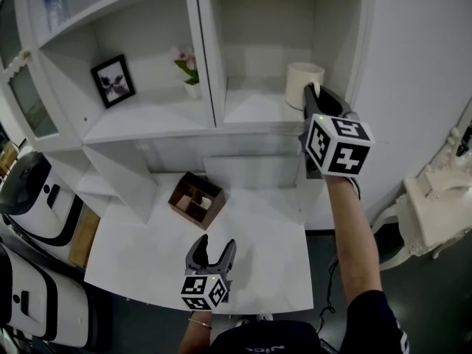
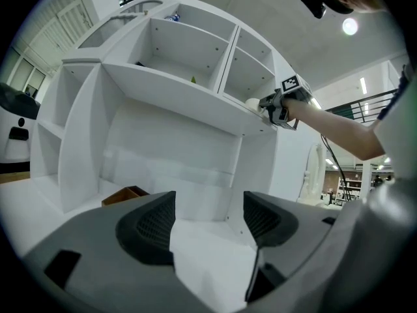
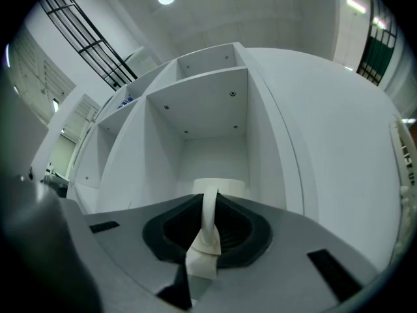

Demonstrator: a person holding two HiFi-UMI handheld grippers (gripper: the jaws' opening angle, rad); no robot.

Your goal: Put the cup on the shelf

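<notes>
Right gripper [image 1: 316, 94] is pinching the cup [image 1: 302, 80] by its handle. The cup stands upright in the right-hand compartment of the shelf [image 1: 251, 110], and its base looks to be on the board near the front edge, but I can't confirm full contact. The handle points out of the compartment at the gripper with the cup body dead ahead, so my read is let go and retreat straight along that line with no sideways swing; left gripper [image 1: 211, 248] is spread, empty, low over the table [image 1: 258, 227], well apart from the cup.
</notes>
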